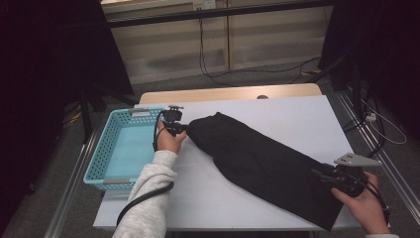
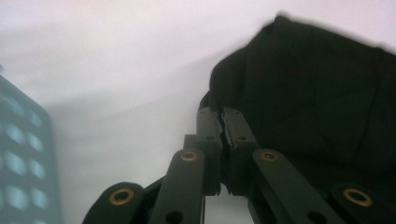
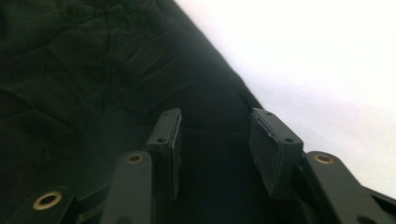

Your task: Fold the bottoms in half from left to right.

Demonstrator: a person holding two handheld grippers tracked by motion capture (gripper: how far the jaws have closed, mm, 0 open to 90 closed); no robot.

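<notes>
Black fabric, seemingly a folded garment point(image 1: 262, 166), lies slantwise across the white table point(image 1: 277, 111), one end near the table's left edge, the other reaching its near right corner. The left gripper point(image 1: 182, 128) has its jaws pinched together on the cloth's far left end, a fold of cloth caught between the pads point(image 2: 210, 128) as the left gripper view shows. The right gripper point(image 1: 322, 174) rests over the near right end with its jaws partly apart, the pads point(image 3: 273, 147) straddling the cloth without pressing it. The material looks soft, light and limp; it would likely sag and drag if lifted at one point, so corners or hems at both ends seem the sensible holds. A turquoise plastic basket point(image 1: 99, 161) stands at the table's left edge, just beside the left hand point(image 1: 171, 141).
</notes>
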